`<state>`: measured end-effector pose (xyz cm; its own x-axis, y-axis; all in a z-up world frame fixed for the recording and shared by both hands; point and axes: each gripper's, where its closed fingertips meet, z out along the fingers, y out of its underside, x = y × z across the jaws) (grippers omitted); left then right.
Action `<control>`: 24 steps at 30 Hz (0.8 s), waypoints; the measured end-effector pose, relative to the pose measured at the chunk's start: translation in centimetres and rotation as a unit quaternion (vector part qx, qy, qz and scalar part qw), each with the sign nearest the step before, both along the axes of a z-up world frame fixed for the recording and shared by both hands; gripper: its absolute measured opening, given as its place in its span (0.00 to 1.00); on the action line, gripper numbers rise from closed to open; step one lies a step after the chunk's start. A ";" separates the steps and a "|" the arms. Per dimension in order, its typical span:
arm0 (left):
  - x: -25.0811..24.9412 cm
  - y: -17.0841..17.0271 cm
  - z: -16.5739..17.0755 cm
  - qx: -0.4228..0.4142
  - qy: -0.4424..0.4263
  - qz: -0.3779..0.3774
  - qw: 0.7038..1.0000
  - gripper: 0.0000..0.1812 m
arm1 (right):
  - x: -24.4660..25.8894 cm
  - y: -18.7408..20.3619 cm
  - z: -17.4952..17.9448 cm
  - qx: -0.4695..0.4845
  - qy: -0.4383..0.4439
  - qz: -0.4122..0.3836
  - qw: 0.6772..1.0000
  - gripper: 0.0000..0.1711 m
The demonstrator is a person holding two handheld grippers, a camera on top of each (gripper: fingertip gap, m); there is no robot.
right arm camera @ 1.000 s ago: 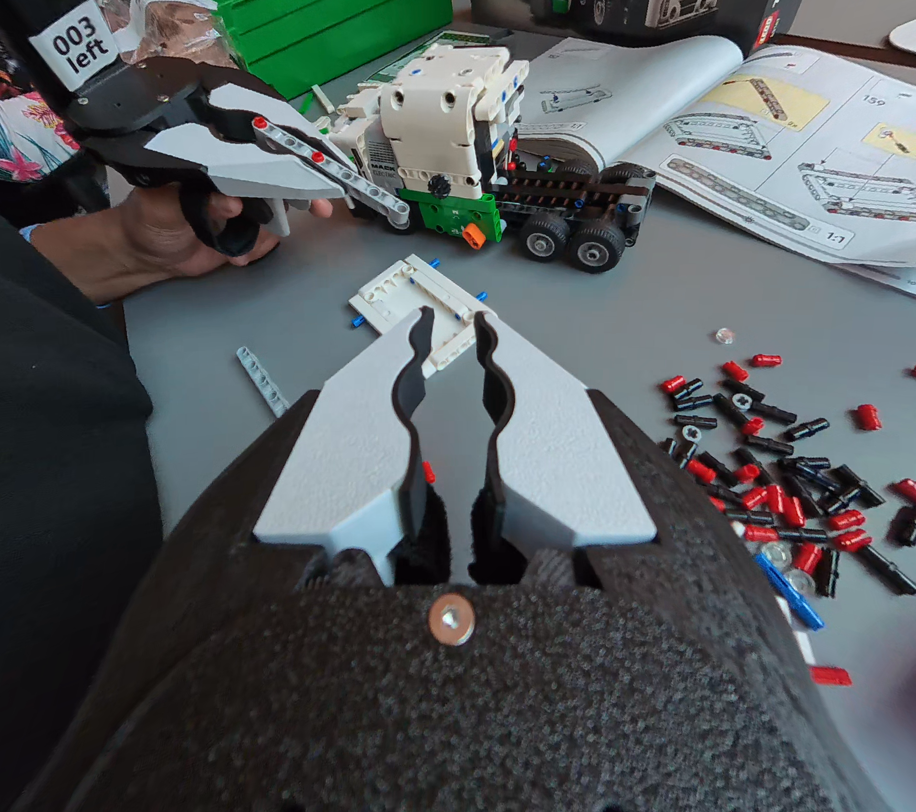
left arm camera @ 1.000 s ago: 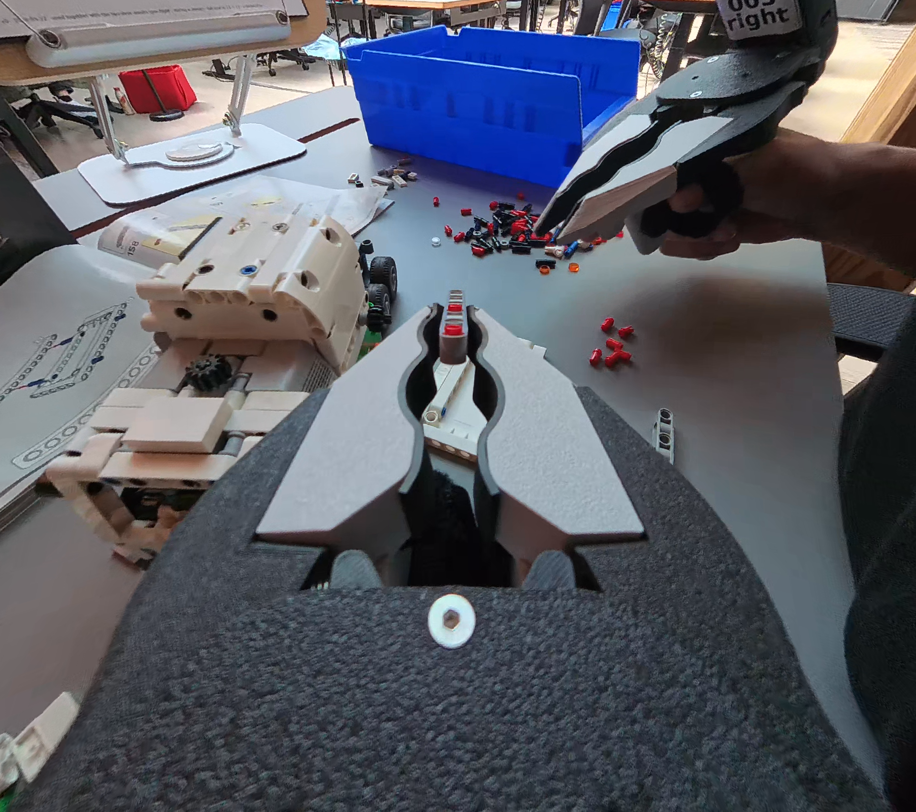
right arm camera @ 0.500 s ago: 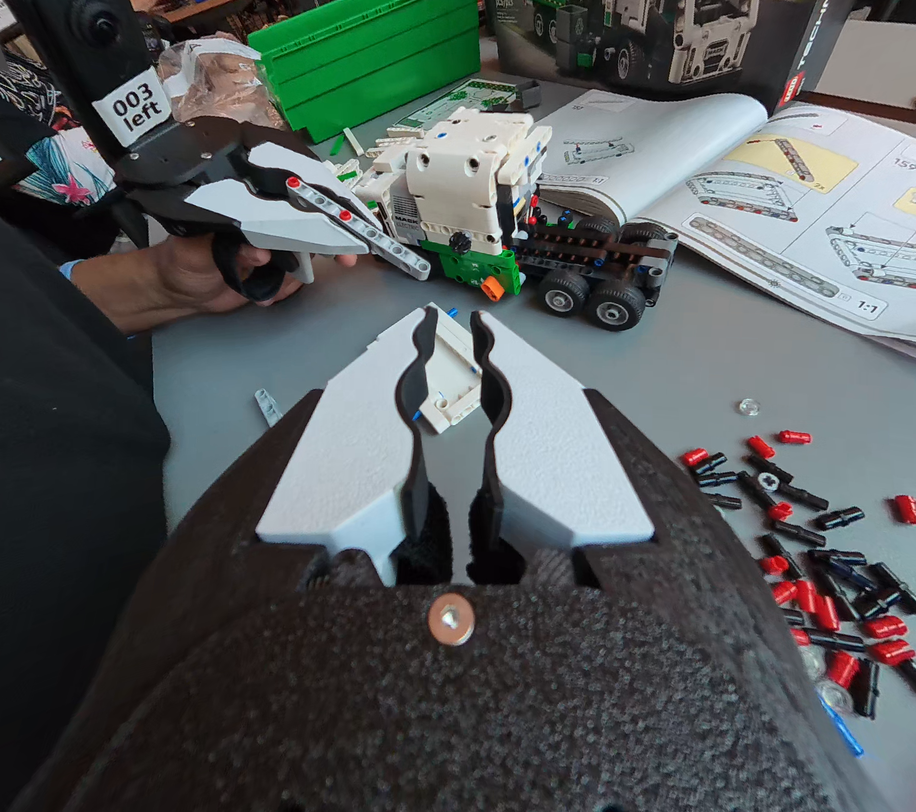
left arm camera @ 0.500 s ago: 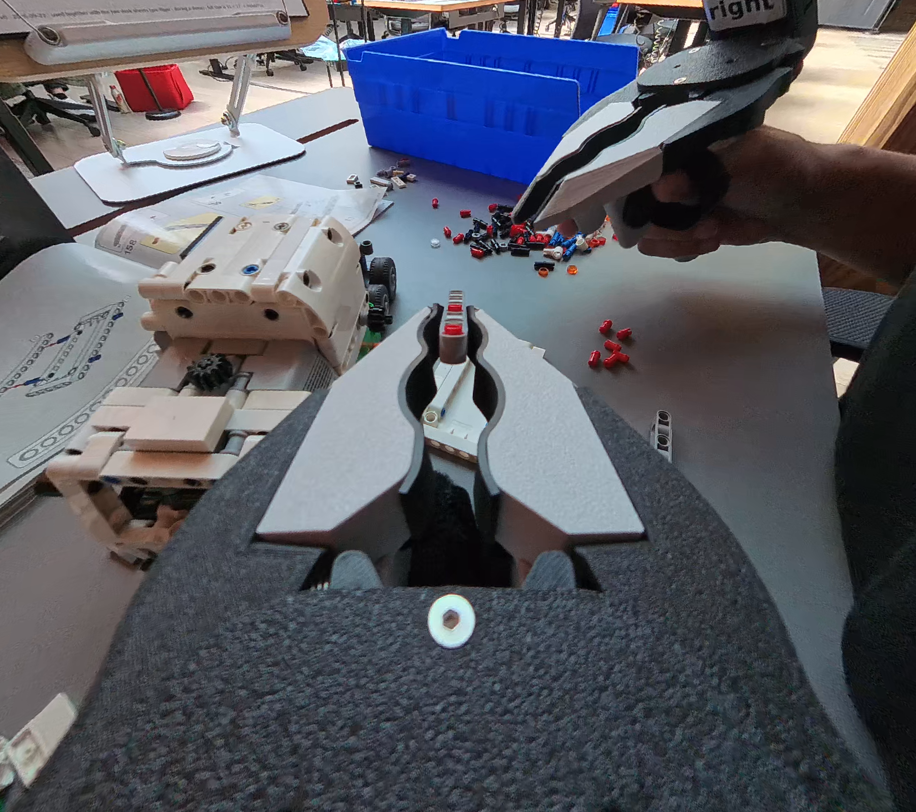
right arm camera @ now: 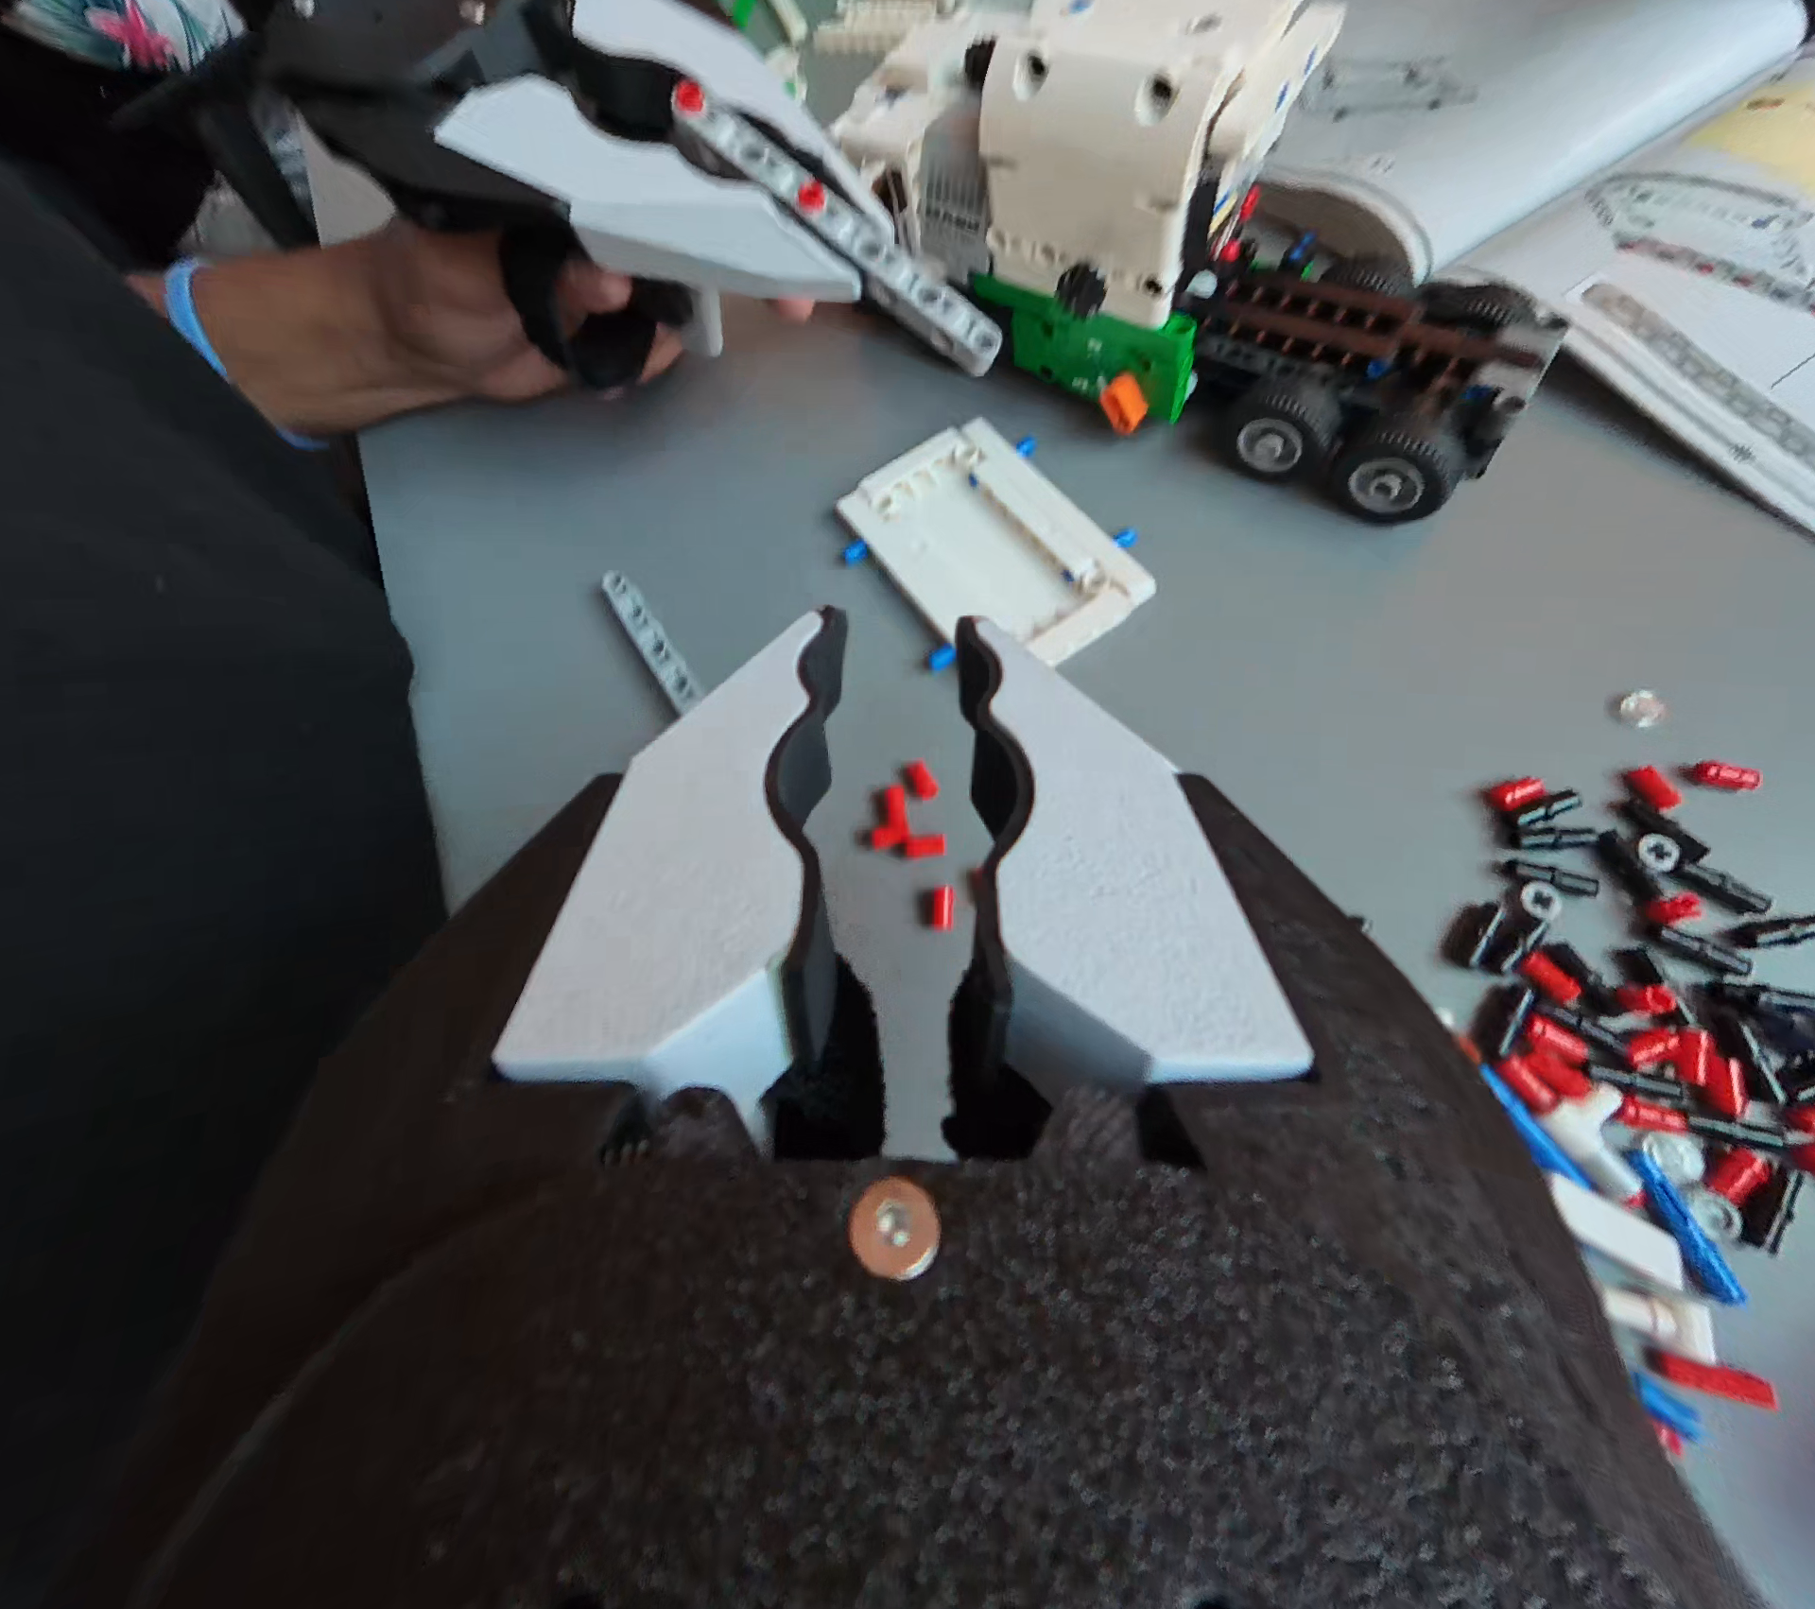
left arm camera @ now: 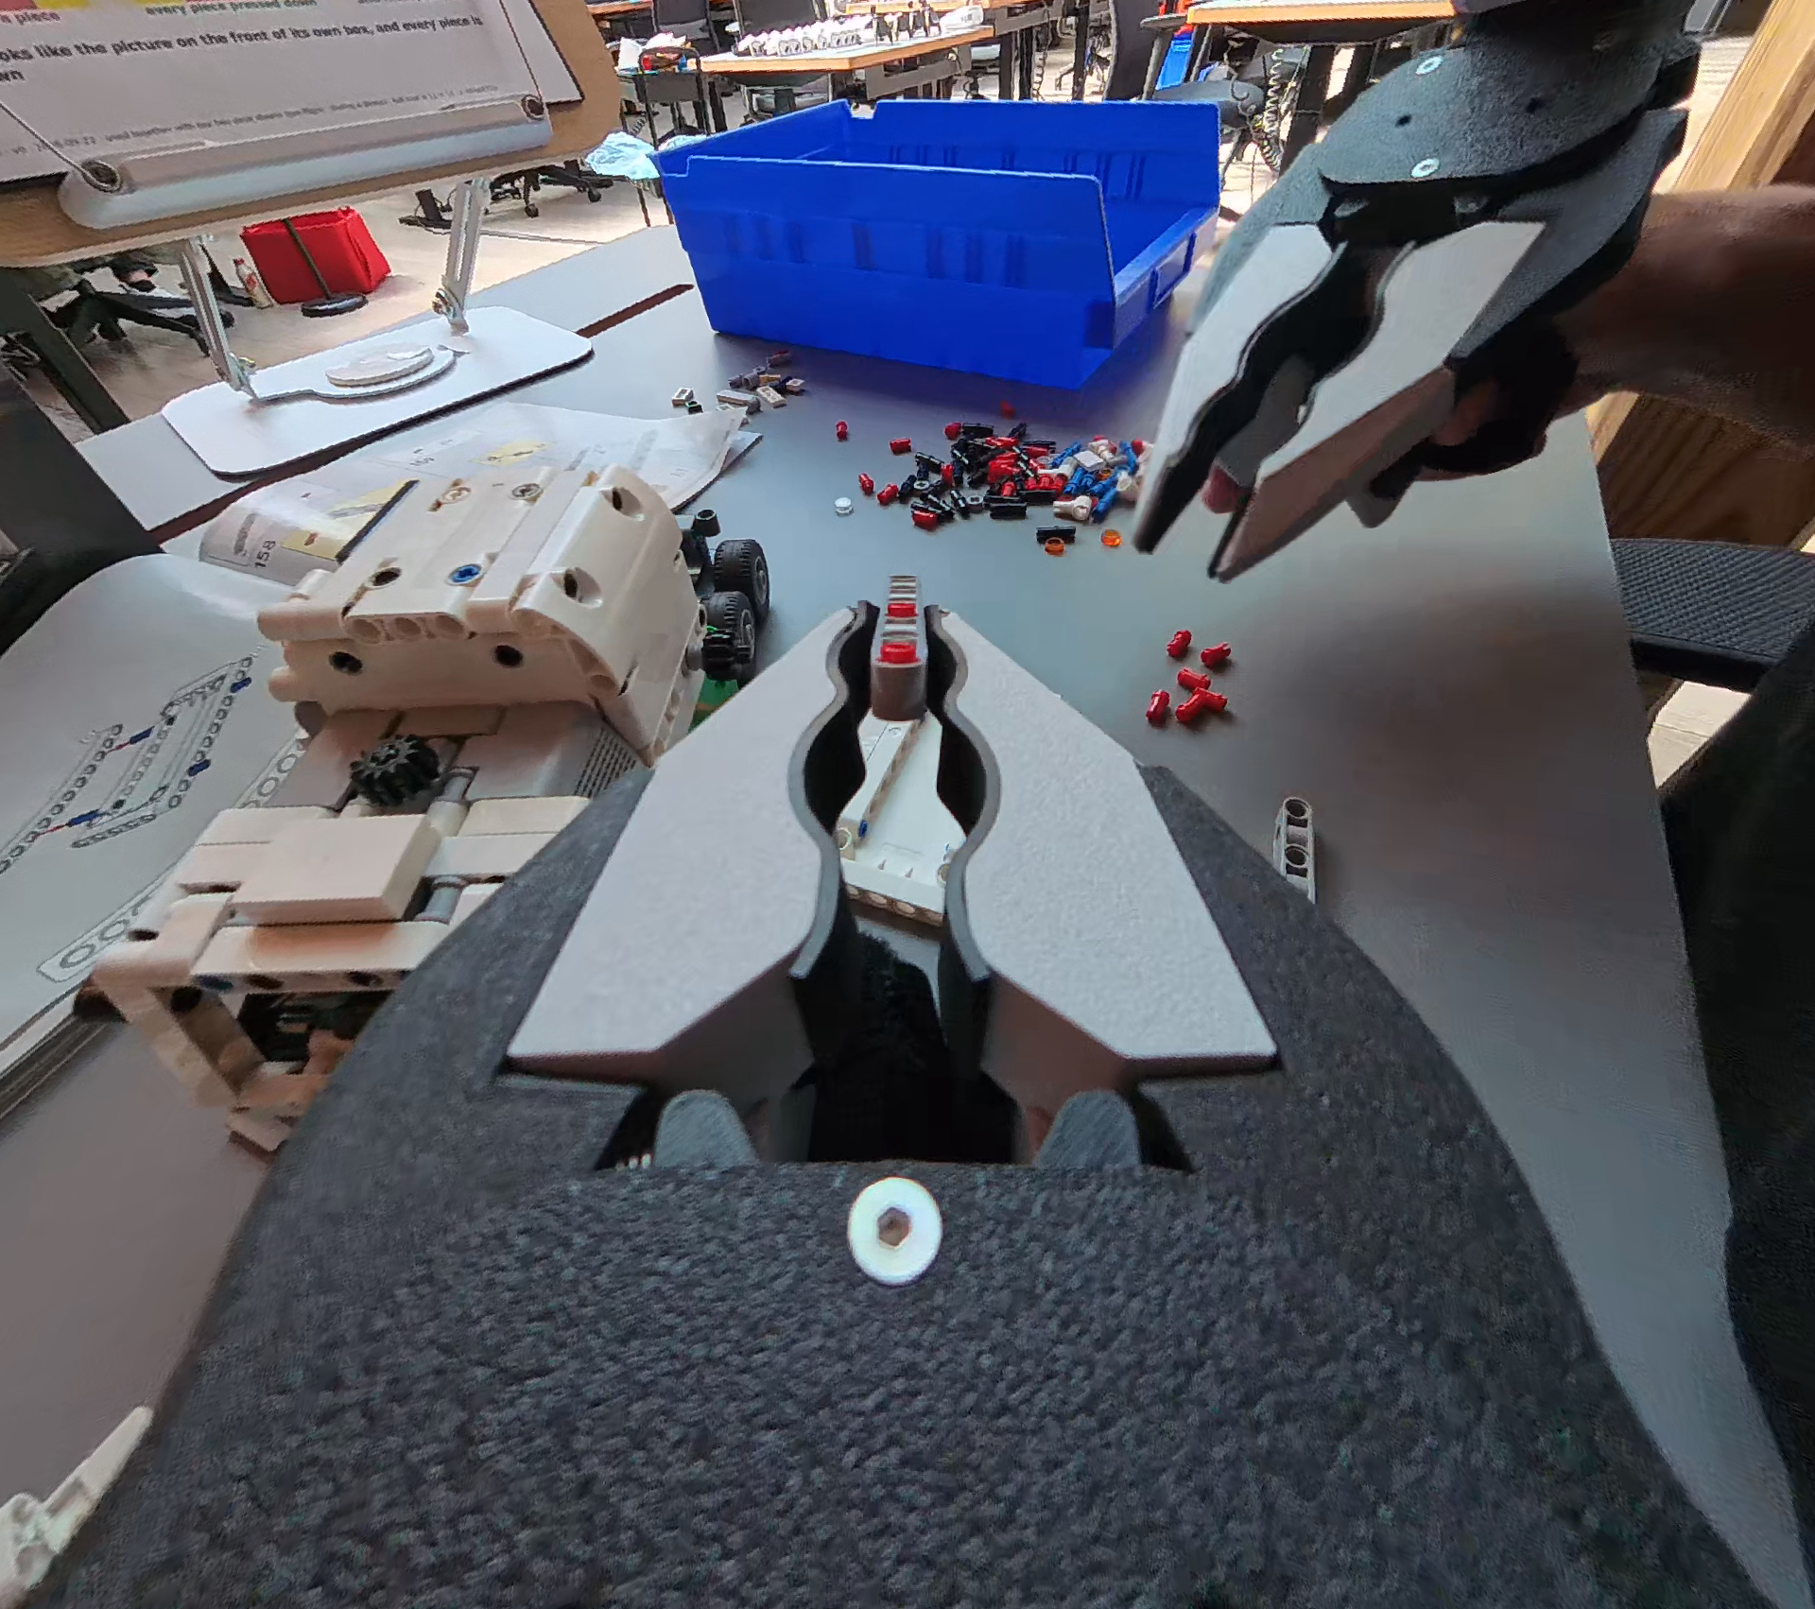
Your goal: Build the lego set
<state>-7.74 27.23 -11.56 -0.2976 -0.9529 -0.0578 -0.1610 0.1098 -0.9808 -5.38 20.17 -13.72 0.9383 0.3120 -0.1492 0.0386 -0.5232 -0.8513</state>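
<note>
A grey beam [right arm camera: 835, 226] with two red pins is being clamped in the left gripper [left arm camera: 899, 629] beside the truck [right arm camera: 1129, 236]. The right gripper [right arm camera: 899, 639] is being held with fingers parted, empty, over loose red pins [right arm camera: 908, 825] on the desk [left arm camera: 1375, 727]. Nothing can be seen inside the blue bin [left arm camera: 933, 236].

Left tongs [left arm camera: 899, 629], low centre of their own view, are clamped on a beam [right arm camera: 845, 226]. Right tongs [right arm camera: 899, 639] gape empty, tilted downward at upper right.

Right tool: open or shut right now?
Open. The right tool shows bare table and small red pins through the gap between its fingers; nothing is held.
</note>
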 end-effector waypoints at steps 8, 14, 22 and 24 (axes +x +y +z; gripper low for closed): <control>-0.1 -0.7 -0.2 0.015 0.001 -0.017 1.000 0.03 | -0.4 -3.7 -4.2 -0.086 -0.076 0.015 0.993 0.07; -0.2 -0.9 -0.2 0.028 -0.004 -0.017 0.999 0.03 | 1.5 -4.3 -5.2 -0.109 -0.111 -0.011 0.988 0.07; -0.3 -0.9 -0.2 0.032 -0.007 -0.016 0.999 0.03 | 1.7 -4.9 -5.9 -0.116 -0.123 -0.013 0.986 0.06; -0.3 -1.0 -0.2 0.032 -0.006 -0.016 0.999 0.03 | 1.8 -4.7 -5.9 -0.117 -0.125 -0.015 0.985 0.06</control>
